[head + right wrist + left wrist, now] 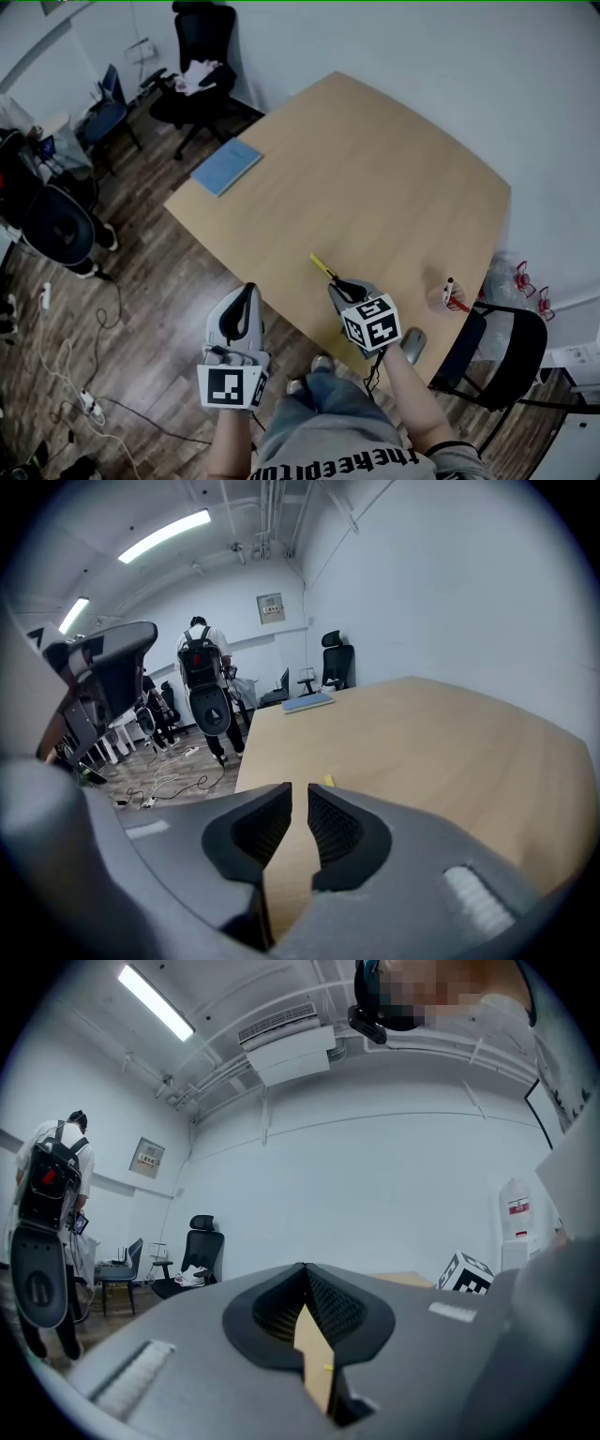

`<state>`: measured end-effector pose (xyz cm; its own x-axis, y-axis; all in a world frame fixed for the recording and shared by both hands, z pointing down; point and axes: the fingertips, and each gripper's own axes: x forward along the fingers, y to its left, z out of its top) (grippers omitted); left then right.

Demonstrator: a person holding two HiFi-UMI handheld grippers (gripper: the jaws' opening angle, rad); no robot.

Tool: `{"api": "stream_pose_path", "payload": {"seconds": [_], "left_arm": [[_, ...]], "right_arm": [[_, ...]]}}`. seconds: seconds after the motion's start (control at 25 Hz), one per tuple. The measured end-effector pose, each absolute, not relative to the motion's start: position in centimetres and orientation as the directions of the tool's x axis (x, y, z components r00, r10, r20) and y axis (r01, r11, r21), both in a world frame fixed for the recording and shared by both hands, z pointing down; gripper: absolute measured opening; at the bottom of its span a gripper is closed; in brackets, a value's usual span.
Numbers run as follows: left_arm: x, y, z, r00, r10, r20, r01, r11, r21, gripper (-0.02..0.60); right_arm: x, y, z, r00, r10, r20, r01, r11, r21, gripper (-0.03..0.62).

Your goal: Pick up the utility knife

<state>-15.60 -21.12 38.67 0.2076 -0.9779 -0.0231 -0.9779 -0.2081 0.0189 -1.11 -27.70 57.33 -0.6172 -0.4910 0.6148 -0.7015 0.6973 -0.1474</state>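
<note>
The utility knife (322, 266) is slim and yellow and lies on the wooden table (375, 178) near its front edge. In the right gripper view only its yellow tip (329, 781) peeks out past the right-hand jaw. My right gripper (343, 285) is tilted down right behind the knife; its jaws (298, 794) stand a narrow gap apart, and only bare tabletop shows between them. My left gripper (248, 290) hangs off the table's front-left edge over the floor, pointing level, its tips (305, 1267) meeting with nothing held.
A blue folder (226, 166) lies at the table's far left corner. A small cup with pens (448, 295) sits at the right edge beside a black chair (506, 352). Another office chair (202, 56) stands beyond the table. Cables (84, 375) trail on the floor. A person with a backpack (202, 682) stands nearby.
</note>
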Motion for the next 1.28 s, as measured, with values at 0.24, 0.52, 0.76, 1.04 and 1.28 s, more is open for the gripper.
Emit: {"api": "stream_pose_path", "payload": {"seconds": [0.24, 0.52, 0.76, 1.04, 1.28], "left_arm": [[-16.2, -21.3, 39.3, 0.176, -0.984, 0.0, -0.984, -0.176, 0.02, 0.02], [-17.0, -21.4, 39.9, 0.145, -0.989, 0.017, -0.989, -0.145, 0.021, 0.02], [-17.4, -21.6, 40.1, 0.125, -0.992, 0.03, -0.992, -0.124, 0.017, 0.02], [-18.4, -21.8, 40.5, 0.099, -0.994, 0.046, -0.995, -0.098, 0.014, 0.02], [-19.3, -21.6, 40.7, 0.077, -0.996, 0.052, -0.997, -0.076, 0.019, 0.02]], "right_arm": [[-1.2, -28.4, 60.4, -0.595, -0.426, 0.682, -0.679, 0.72, -0.143, 0.101], [-1.4, -29.7, 63.2, -0.553, -0.393, 0.735, -0.659, 0.746, -0.097, 0.152], [-1.1, -31.0, 65.1, -0.515, -0.38, 0.768, -0.652, 0.756, -0.063, 0.169], [-1.1, -32.0, 67.0, -0.476, -0.364, 0.801, -0.653, 0.756, -0.045, 0.172], [-1.1, -31.9, 67.6, -0.457, -0.364, 0.812, -0.655, 0.755, -0.031, 0.172]]}}
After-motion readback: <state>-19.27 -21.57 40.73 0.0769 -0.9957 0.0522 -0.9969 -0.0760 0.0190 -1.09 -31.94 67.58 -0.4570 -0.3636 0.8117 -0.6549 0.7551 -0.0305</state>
